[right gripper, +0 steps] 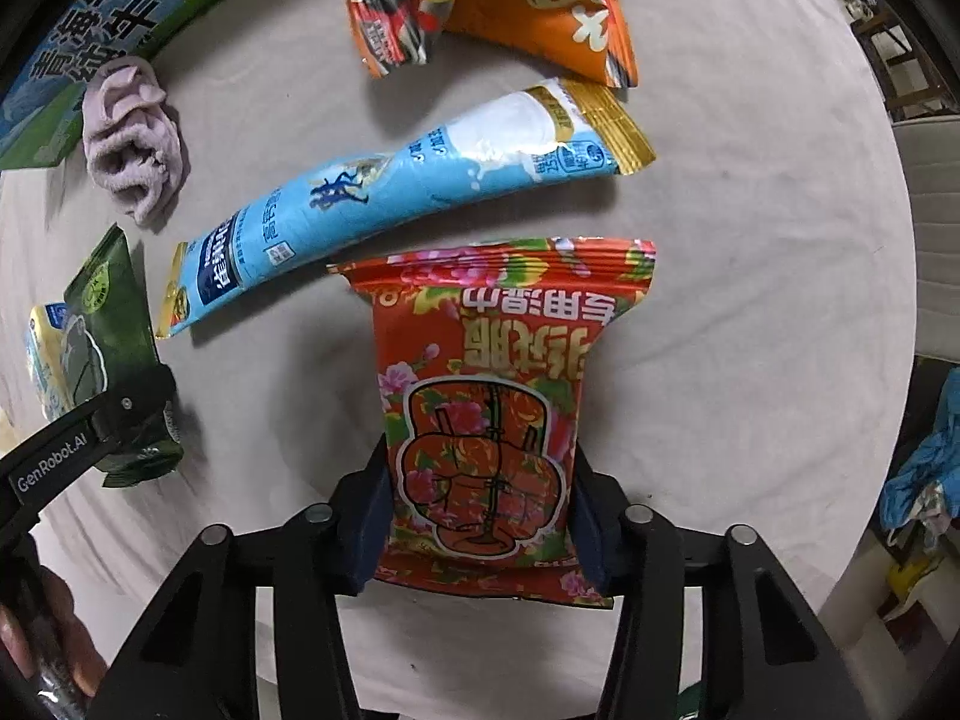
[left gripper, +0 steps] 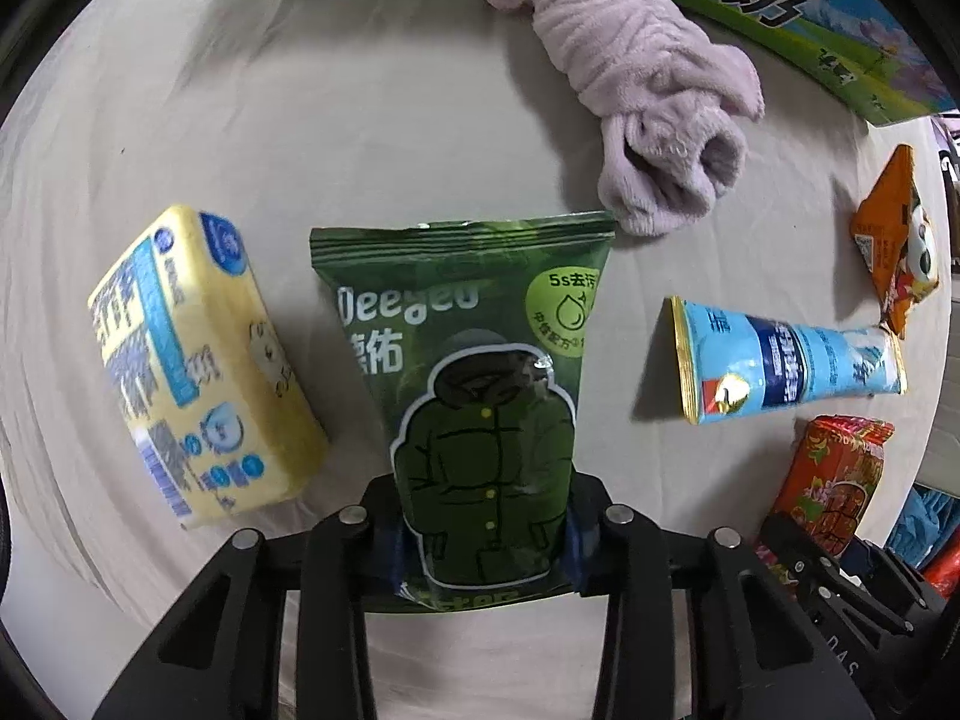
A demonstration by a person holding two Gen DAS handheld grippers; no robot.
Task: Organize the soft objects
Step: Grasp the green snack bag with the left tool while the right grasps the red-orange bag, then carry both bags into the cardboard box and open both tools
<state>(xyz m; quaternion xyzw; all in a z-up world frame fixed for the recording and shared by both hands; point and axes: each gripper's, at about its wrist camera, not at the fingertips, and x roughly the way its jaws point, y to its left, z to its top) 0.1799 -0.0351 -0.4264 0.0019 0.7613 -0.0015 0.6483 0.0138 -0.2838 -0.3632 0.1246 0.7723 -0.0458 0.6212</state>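
Note:
My left gripper [left gripper: 483, 531] is shut on a green wipes pack [left gripper: 474, 372] with a jacket drawing, held just over the cloth. My right gripper [right gripper: 480, 516] is shut on a red floral wipes pack [right gripper: 492, 390]. The green pack also shows in the right wrist view [right gripper: 108, 324], with the left gripper [right gripper: 129, 420] on it. The red pack shows in the left wrist view [left gripper: 834, 480]. A yellow tissue pack [left gripper: 192, 366] lies left of the green pack. A blue tube pouch [right gripper: 384, 198] lies beyond the red pack. A pink towel [left gripper: 648, 102] lies further back.
An orange snack bag [right gripper: 510, 6] lies at the back in the right wrist view. A green and blue milk carton box [left gripper: 810, 6] stands along the far edge. The grey tablecloth [right gripper: 750, 300] covers the round table. Blue fabric [right gripper: 924, 468] lies off the table's right edge.

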